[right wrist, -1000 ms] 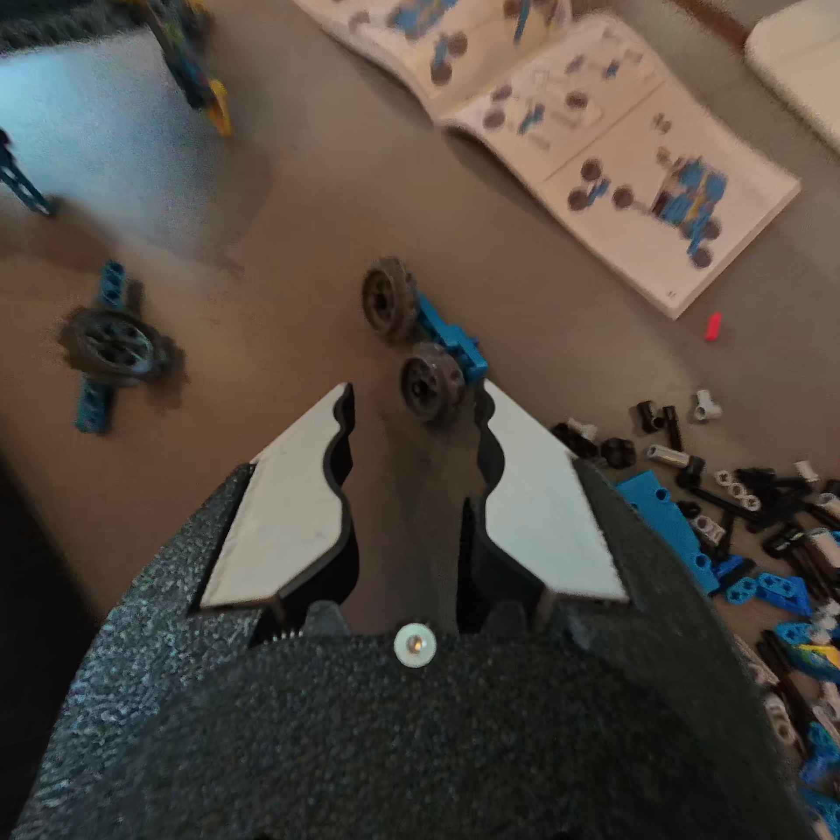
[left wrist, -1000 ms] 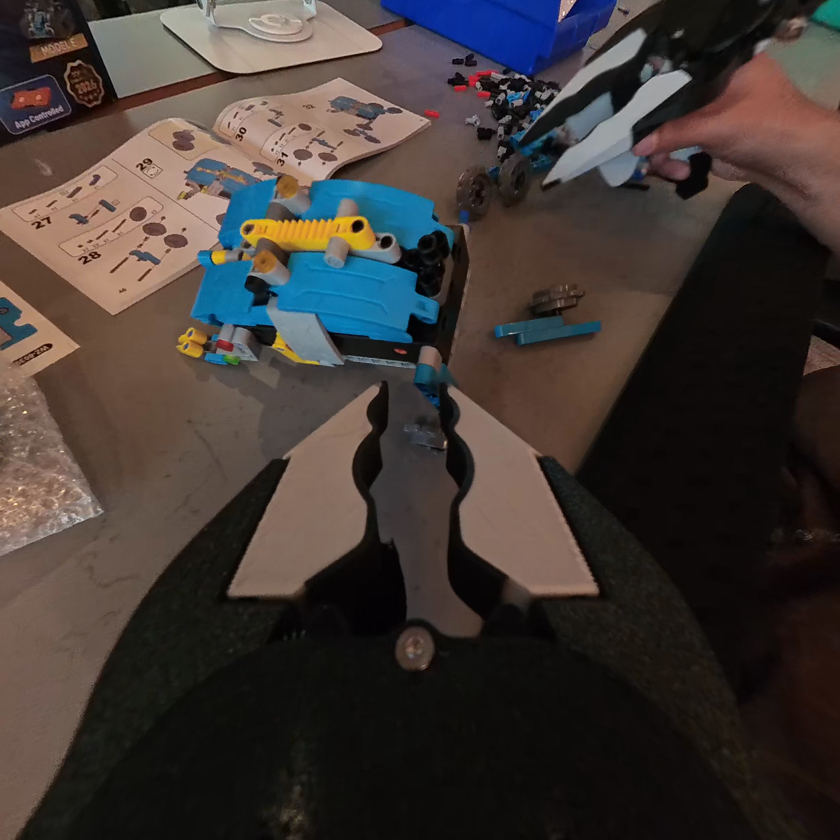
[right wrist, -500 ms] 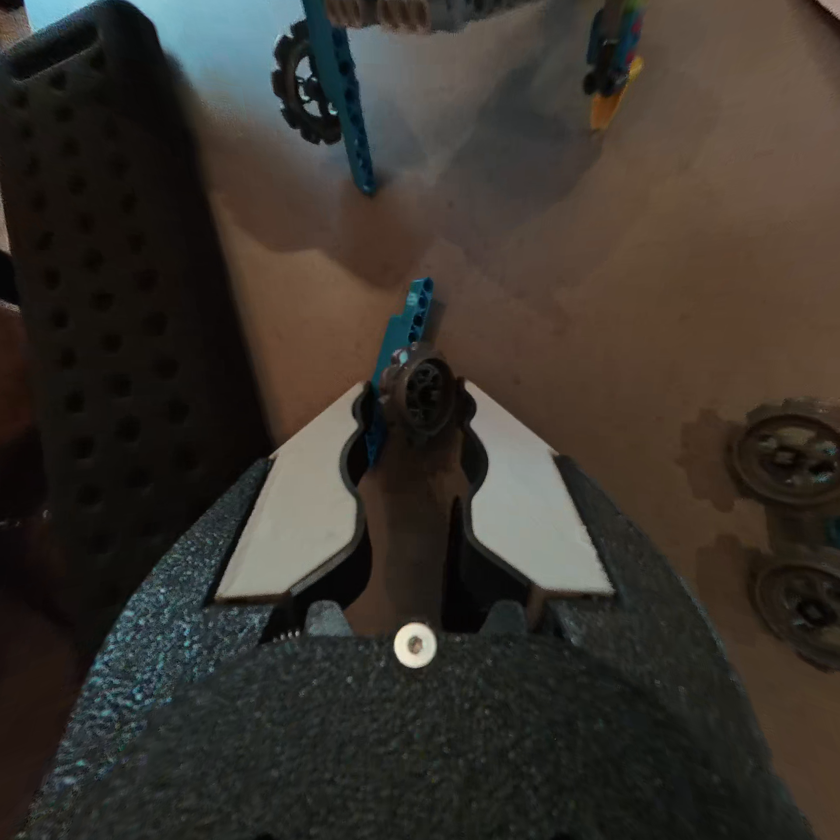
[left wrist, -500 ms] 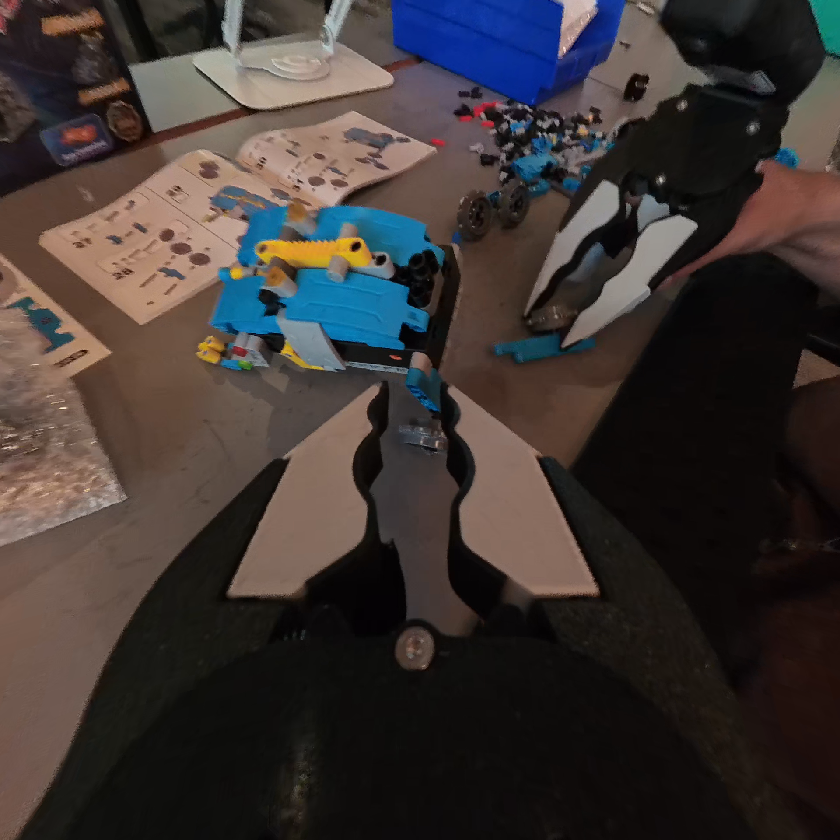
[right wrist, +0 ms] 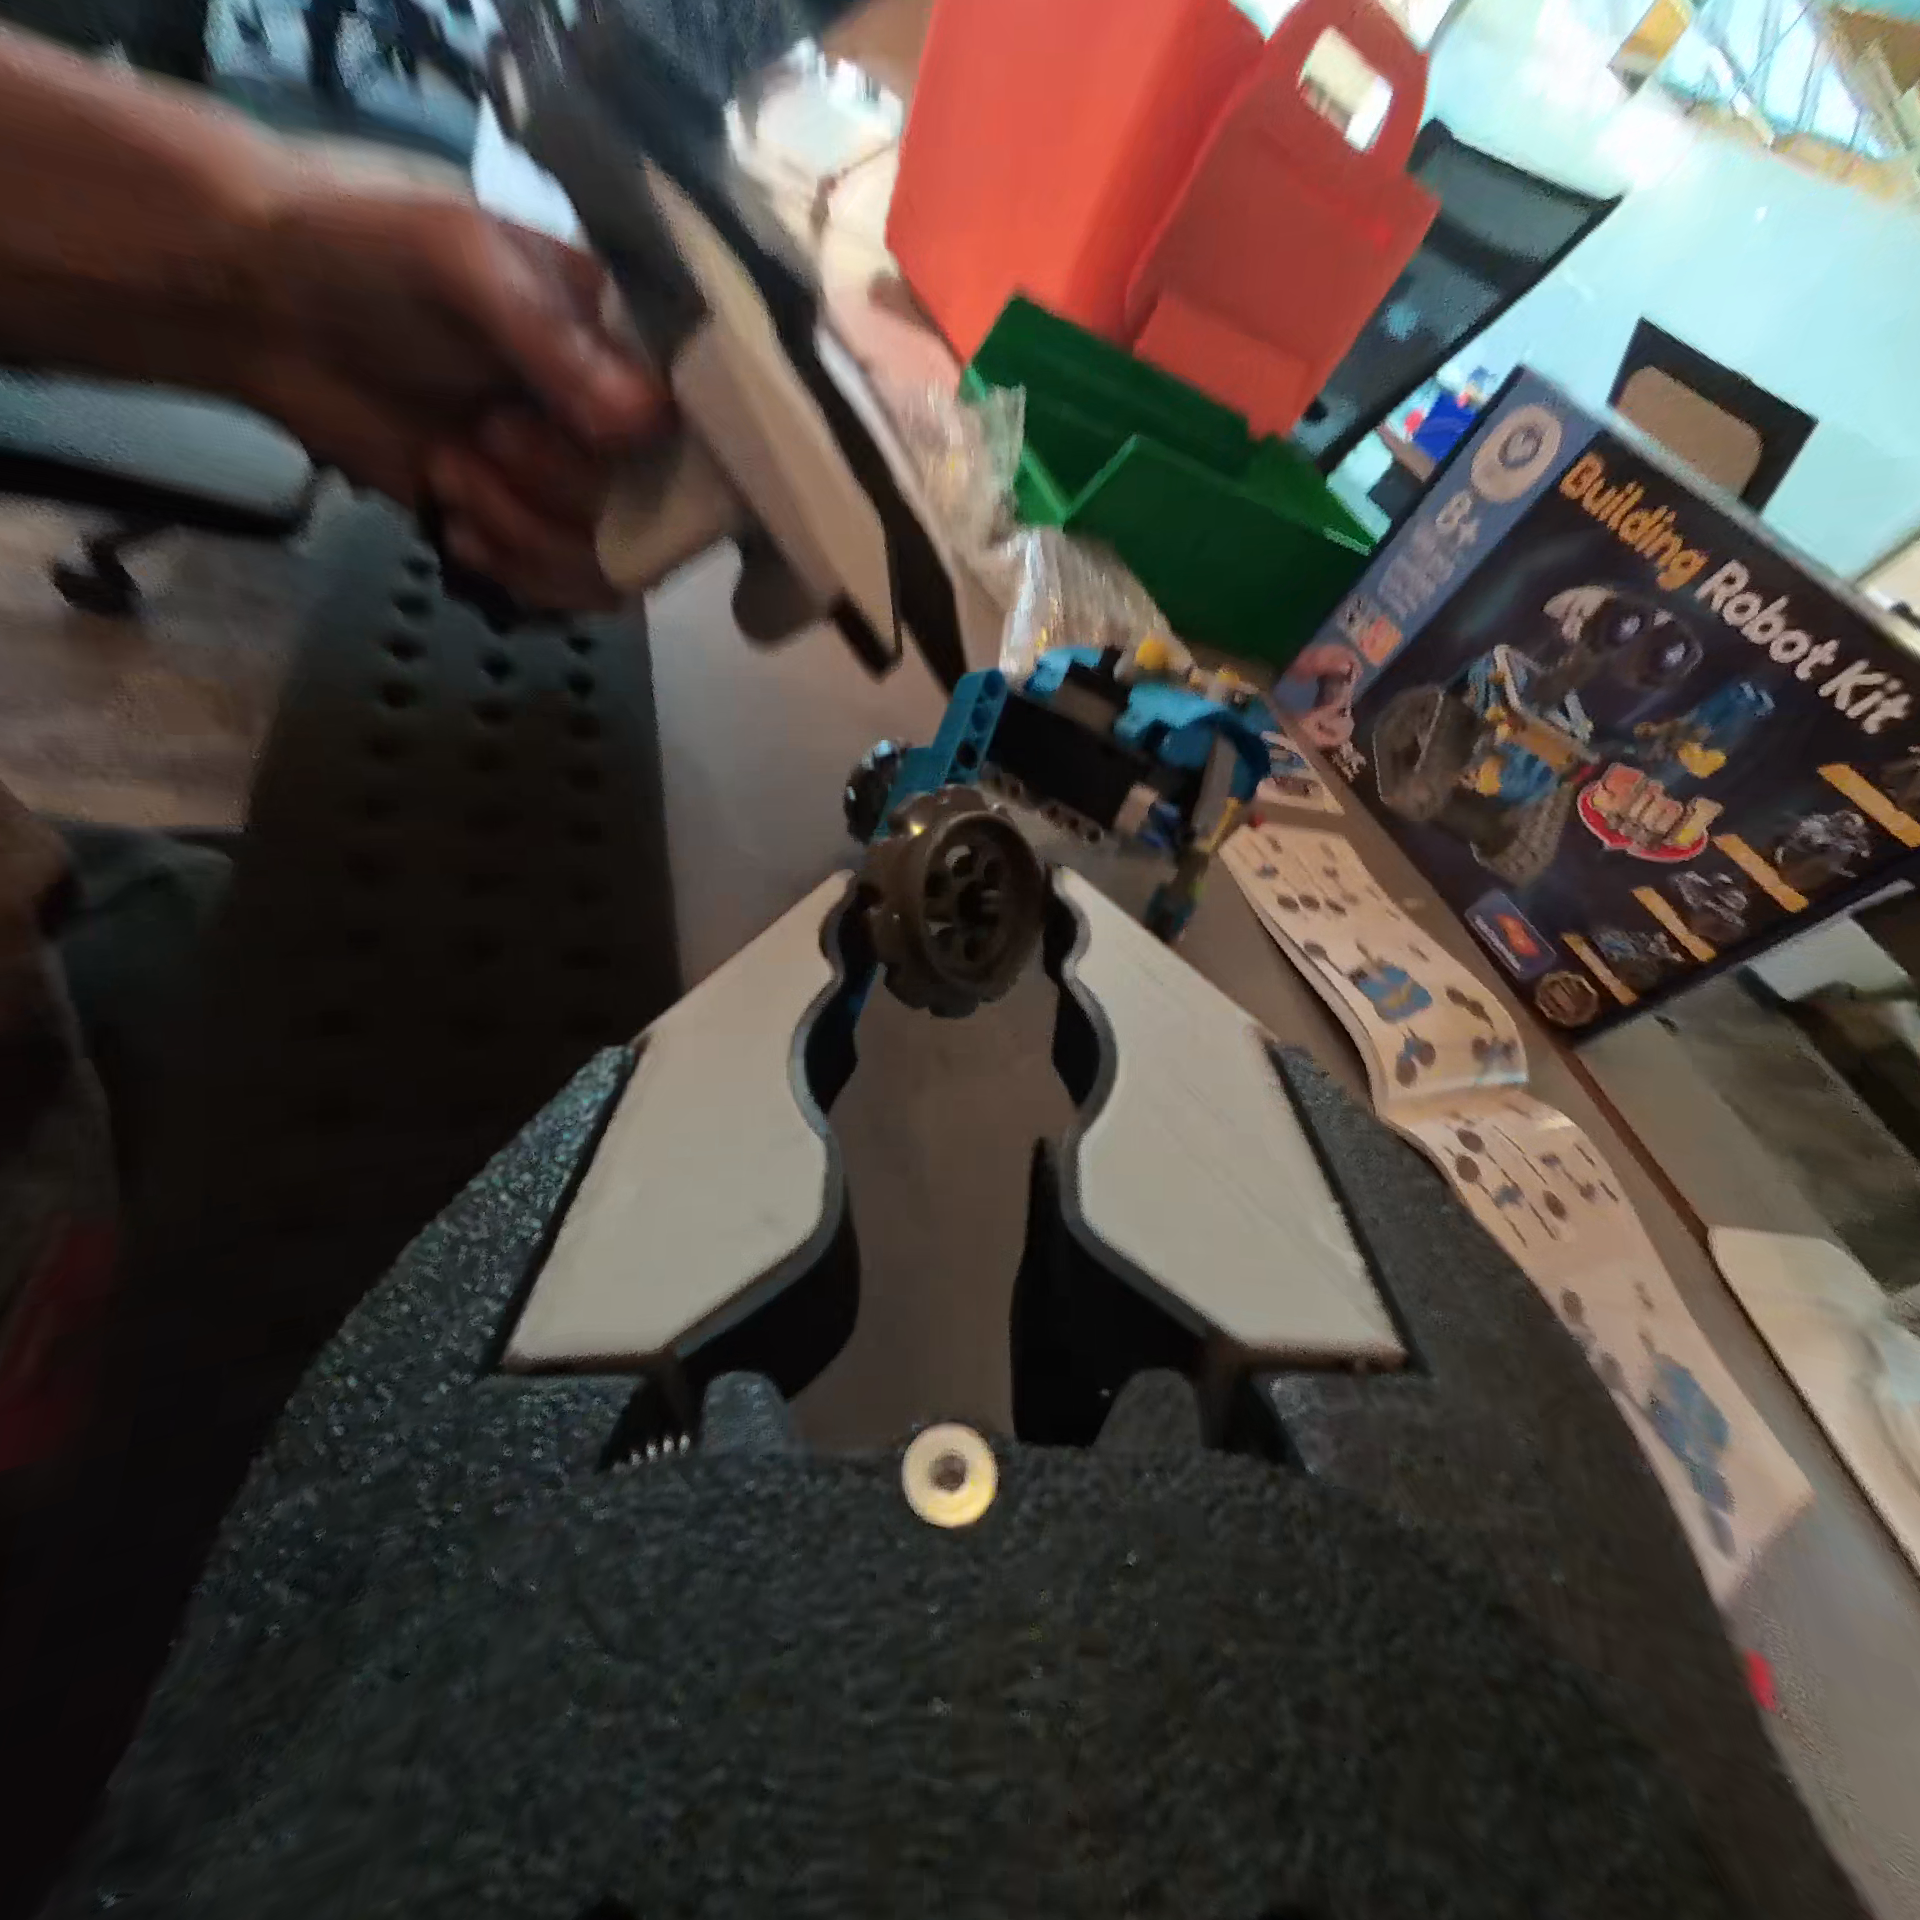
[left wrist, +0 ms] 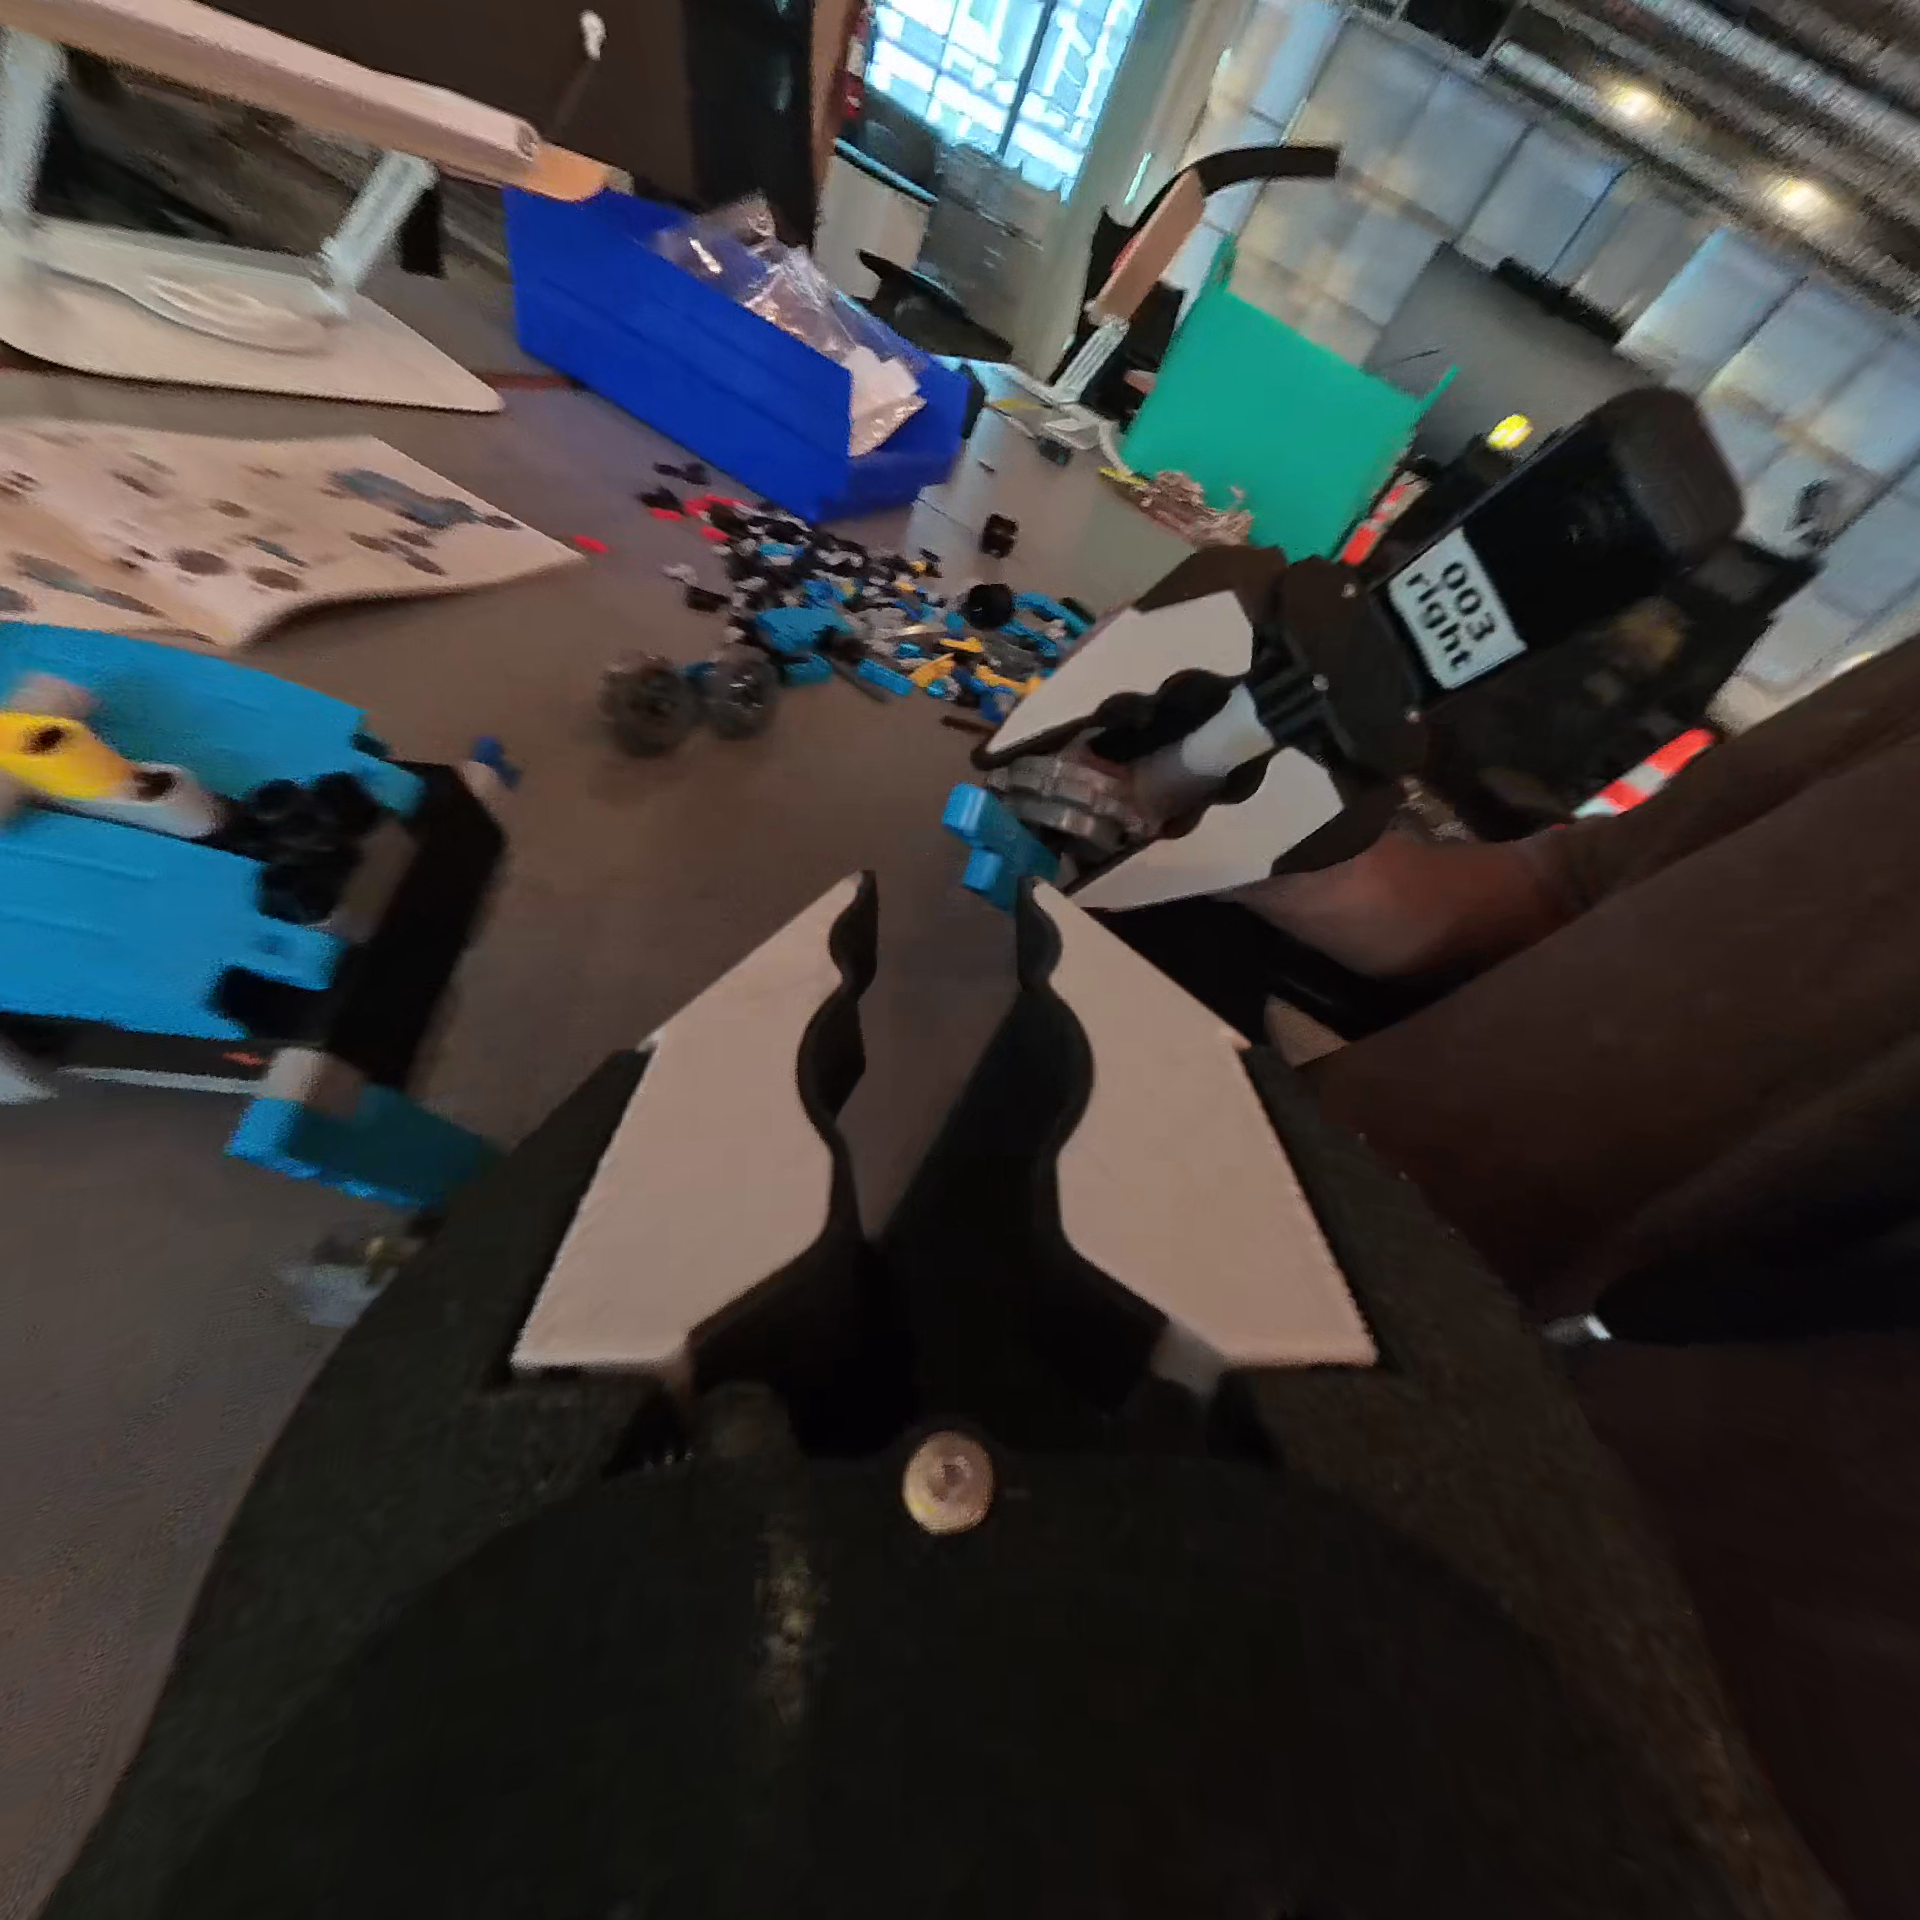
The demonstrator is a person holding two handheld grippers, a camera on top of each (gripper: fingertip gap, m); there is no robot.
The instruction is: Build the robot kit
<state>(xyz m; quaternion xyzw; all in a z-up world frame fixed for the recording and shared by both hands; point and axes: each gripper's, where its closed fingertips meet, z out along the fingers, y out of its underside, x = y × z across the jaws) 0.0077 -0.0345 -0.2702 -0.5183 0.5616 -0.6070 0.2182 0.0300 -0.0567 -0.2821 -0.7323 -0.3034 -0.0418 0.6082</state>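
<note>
— Grey wheel [right wrist: 961,914]: that was what the right gripper [right wrist: 945,883] had, pinched at the very tips of its fingers, with a blue beam [right wrist: 961,717] fixed behind it.

— Was it a sound hold?

— I judged so. The fingers pressed on opposite sides of the rim, the wheel sat in their first notches, and the piece was up off the table [left wrist: 644,894].

— And the left gripper [left wrist: 945,888]?

— Spread, with nothing between its fingers. Its right tip stood just beside the end of the beam. I could not tell whether they touched.

— What lay around them?

— To the left, close by, a blue and yellow model [left wrist: 156,883] lay on the table. Past it were a pair of wheels [left wrist: 686,696] and a heap of loose pieces [left wrist: 862,623], with an open booklet [left wrist: 260,520] to the left of those. Farther back stood a blue bin [left wrist: 707,353] with clear bags in it.

— And from the other side?

— A printed box [right wrist: 1621,748] stood beyond the model, with a green bin [right wrist: 1164,478] and an orange bag [right wrist: 1143,177] behind it.
</note>
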